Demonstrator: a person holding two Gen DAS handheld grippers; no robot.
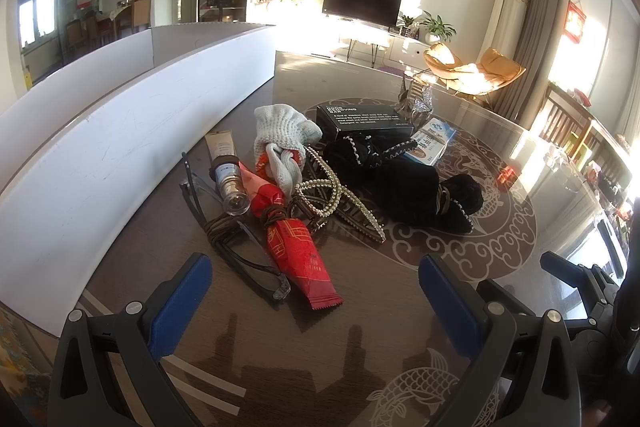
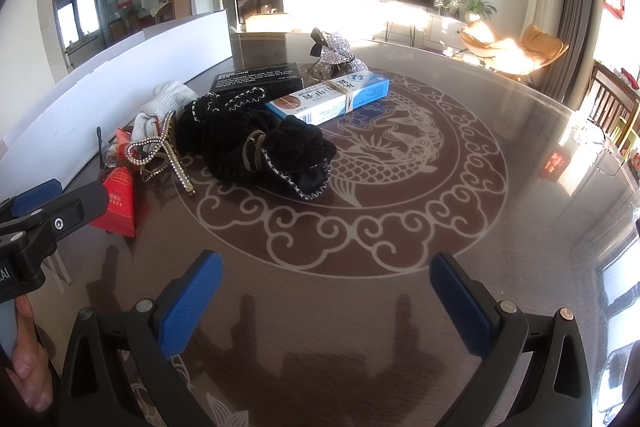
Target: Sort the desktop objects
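Observation:
A heap of small objects lies on the dark patterned table (image 1: 400,287). In the left wrist view I see a red snack packet (image 1: 296,255), dark glasses (image 1: 244,255), a small tube (image 1: 226,171), white knitted gloves (image 1: 280,143), a pearl hair clip (image 1: 332,199), black velvet scrunchies (image 1: 408,183), a black box (image 1: 364,121) and a blue-white medicine box (image 1: 430,143). My left gripper (image 1: 316,303) stands open just short of the red packet. My right gripper (image 2: 328,303) is open over bare table, with the scrunchies (image 2: 260,143), medicine box (image 2: 332,99) and a glittery bow clip (image 2: 336,53) ahead.
A long white box (image 1: 120,131) runs along the table's left side. The right gripper's fingers (image 1: 560,263) show at the lower right of the left wrist view. A hand (image 2: 24,367) holds the left gripper at the right wrist view's lower left. Chairs stand beyond the table's right edge.

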